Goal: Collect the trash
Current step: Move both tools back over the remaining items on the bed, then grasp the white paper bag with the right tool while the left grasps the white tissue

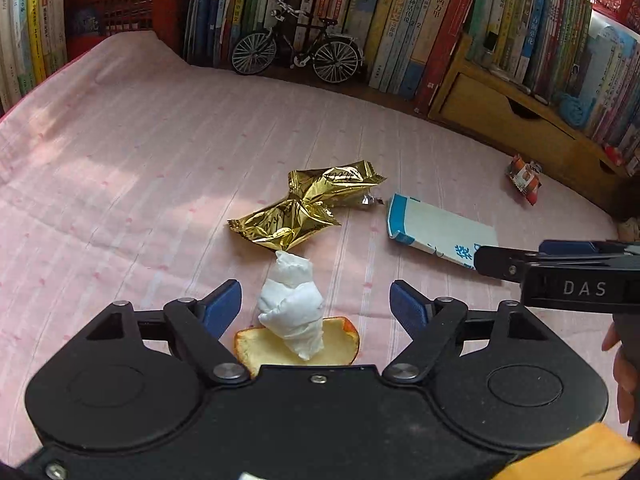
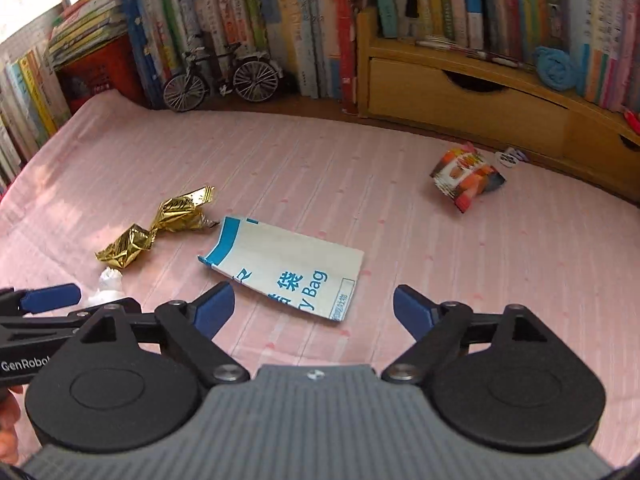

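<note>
— So where does the trash lie?

— Spread over the pink striped cloth [image 1: 120, 152]. In the left wrist view a white crumpled tissue [image 1: 291, 300] sits low in the middle, lying partly on an orange peel [image 1: 340, 344], with two gold wrappers [image 1: 308, 208] just above it.

— And the claws?

— The left gripper [image 1: 316, 304] has its jaws apart, the tissue between them but unpressed. The right gripper [image 2: 314, 306] is spread wide too, nothing clamped; a blue-and-white paper bag [image 2: 288, 264] lies just ahead of its fingertips.

— Anything else around?

— A colourful snack packet [image 2: 466, 178] at right of the right wrist view, well apart. Books [image 2: 240, 20], a model bicycle [image 2: 222, 78] and a wooden drawer unit [image 2: 460, 100] line the top edge.
</note>
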Demonstrator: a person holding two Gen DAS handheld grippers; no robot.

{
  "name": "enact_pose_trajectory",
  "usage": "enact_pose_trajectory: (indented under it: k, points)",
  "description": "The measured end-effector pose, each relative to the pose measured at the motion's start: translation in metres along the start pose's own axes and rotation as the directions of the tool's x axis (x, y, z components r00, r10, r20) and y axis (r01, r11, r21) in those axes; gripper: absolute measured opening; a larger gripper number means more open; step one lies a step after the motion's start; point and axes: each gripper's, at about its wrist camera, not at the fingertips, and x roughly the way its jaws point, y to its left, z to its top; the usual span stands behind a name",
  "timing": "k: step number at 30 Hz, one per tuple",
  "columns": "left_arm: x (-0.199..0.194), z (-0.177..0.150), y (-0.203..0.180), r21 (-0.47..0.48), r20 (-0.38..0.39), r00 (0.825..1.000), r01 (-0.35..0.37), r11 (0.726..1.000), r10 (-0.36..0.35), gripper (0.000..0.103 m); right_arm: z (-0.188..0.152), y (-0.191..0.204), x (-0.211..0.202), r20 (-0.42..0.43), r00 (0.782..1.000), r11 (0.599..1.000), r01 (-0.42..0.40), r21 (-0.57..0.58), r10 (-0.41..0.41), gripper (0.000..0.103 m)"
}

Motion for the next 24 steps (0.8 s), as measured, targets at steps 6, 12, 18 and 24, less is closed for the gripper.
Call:
enact_pose_trajectory:
  k: [6, 12, 18, 24]
  points:
    - [0.02, 0.006, -0.015, 0.071, 0.019, 0.997, -0.074, 0.995, 0.073, 0.059, 0.012, 0.0, 0.063, -0.003, 0.996, 0.984, -0.09, -0.155, 0.09, 0.103]
    - [0.015, 0.02, -0.004, -0.038, -0.035, 0.995, -0.098, 0.994, 0.097, 0.041, 0.024, 0.011, 0.064, -0.002, 0.984, 0.955, -0.172, -0.243, 0.176, 0.078]
    - [0.011, 0.021, -0.007, -0.033, -0.039, 0.993, -0.112, 0.993, 0.111, 0.051, 0.02, 0.004, 0.047, -0.008, 0.973, 0.956, -0.23, -0.184, 0.233, 0.021]
    - [0.013, 0.013, -0.02, -0.002, -0.052, 0.987, -0.155, 0.988, 0.155, 0.043, 0.017, -0.01, 0.027, 0.013, 0.956, 0.948, -0.288, -0.137, 0.292, 0.078]
